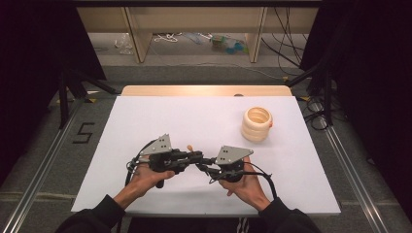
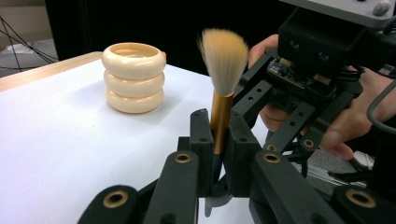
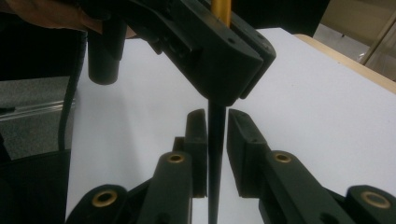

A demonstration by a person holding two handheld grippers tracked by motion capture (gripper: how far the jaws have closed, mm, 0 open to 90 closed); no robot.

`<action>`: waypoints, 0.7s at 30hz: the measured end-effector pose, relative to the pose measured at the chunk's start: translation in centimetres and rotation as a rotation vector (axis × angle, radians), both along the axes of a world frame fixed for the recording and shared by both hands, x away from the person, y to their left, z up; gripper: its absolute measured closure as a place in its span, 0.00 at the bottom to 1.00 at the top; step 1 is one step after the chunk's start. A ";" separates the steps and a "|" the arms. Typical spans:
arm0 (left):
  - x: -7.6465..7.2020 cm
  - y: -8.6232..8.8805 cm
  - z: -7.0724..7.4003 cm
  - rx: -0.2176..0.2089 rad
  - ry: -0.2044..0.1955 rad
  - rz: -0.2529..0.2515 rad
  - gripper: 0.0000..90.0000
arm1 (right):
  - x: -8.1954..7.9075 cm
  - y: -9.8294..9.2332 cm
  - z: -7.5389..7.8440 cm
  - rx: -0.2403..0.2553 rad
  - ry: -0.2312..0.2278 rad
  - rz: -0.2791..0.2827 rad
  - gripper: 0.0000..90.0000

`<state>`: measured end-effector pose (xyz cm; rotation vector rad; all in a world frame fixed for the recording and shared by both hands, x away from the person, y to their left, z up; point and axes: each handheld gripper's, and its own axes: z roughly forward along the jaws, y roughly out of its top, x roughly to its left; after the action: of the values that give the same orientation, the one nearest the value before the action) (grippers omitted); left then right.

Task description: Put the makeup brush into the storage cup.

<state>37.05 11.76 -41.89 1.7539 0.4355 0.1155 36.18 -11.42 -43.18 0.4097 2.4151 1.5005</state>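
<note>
Up close in the left gripper view, left gripper (image 2: 217, 140) is clamped tight on a makeup brush (image 2: 223, 79), pads on the gold ferrule, bristles fanned upright in the upper middle of the frame. Brush's dark handle runs down btwn the jaws toward the bottom edge. Right behind it, at upper right, sits the right gripper (image 2: 299, 79) w/ a hand wrapped round its body.

In the right gripper view, right gripper (image 3: 215, 135) has the thin black handle (image 3: 215, 158) running straight up the narrow gap btwn its jaws; jaws nearly shut, but can't tell if pads actually press on it. Above, left gripper's black jaw block fills the top centre, gold ferrule poking out at the top edge.

High view: both grippers meet tip to tip at lower centre of the white table (image 1: 145, 126), left hand (image 1: 145, 177) at lower left, right hand (image 1: 245, 187) at lower right. Farther back, upper right of the table, stands a cream ribbed holder (image 1: 257, 124), three stacked rings, open top, well apart from both grippers.
</note>
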 end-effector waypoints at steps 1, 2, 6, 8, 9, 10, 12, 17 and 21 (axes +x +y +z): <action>0.0 0.0 0.0 0.000 0.000 0.000 0.93 | 0.0 0.0 0.0 0.000 0.000 0.000 0.88; 0.0 0.0 0.0 0.005 0.001 -0.003 0.93 | 0.0 0.0 0.0 -0.002 -0.002 0.004 0.91; 0.0 0.0 0.0 0.007 0.001 -0.007 0.93 | 0.0 0.1 -0.1 -0.003 0.009 0.009 0.92; 0.1 0.0 0.0 0.004 0.003 -0.009 0.93 | 0.0 0.1 -0.1 0.001 0.004 0.007 0.93; 0.1 0.0 0.0 0.004 0.003 -0.009 0.93 | 0.0 0.1 -0.1 0.001 0.008 0.007 0.93; 0.1 0.0 0.0 0.002 0.002 -0.013 0.93 | 0.0 0.1 -0.1 0.001 0.008 0.007 0.93; 0.1 0.0 0.0 -0.001 0.017 -0.021 0.89 | 0.0 0.1 -0.1 0.001 0.011 0.008 0.93; -0.1 0.2 0.3 0.004 -0.006 0.007 0.67 | 0.1 -0.2 -0.1 0.001 0.020 0.006 0.93; -0.2 0.8 0.5 -0.004 -0.013 0.024 0.60 | 0.3 -0.7 0.0 -0.009 0.019 -0.006 0.93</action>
<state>36.83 12.61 -41.38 1.7439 0.4470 0.1431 36.51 -12.16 -43.17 0.4317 2.4323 1.4893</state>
